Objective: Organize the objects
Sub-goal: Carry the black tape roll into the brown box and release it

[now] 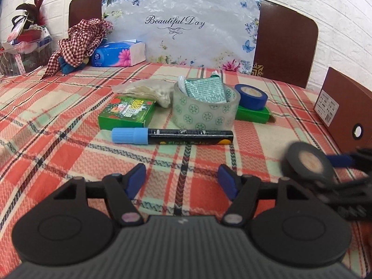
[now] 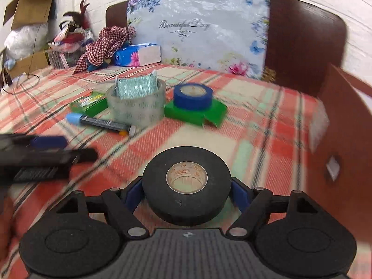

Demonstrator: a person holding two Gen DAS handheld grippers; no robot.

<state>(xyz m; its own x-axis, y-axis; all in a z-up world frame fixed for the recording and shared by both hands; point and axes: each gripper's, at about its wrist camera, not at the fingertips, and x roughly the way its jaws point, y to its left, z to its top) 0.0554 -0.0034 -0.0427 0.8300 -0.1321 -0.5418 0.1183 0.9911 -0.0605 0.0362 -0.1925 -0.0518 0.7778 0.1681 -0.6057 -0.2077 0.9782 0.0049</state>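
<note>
Two grippers show. We find the right gripper (image 2: 187, 195) at the lower centre of its own view, its blue pads (image 2: 133, 194) clamped against both sides of a black tape roll (image 2: 186, 183), which sits between the fingers with its cardboard core facing the camera. In the left wrist view that same roll (image 1: 307, 162) appears blurred at the right edge, just beside the left gripper (image 1: 182, 179), whose fingers stand apart with nothing between them, above the plaid cloth (image 1: 46, 121). Ahead of it, mid-frame, we note a blue-capped marker (image 1: 172, 136) lying crosswise, touching a clear tape roll (image 1: 205, 110) stuffed with a teal packet (image 1: 204, 88). A blue tape roll (image 1: 253, 96) rests on a green box (image 1: 252, 114) to the right.
</note>
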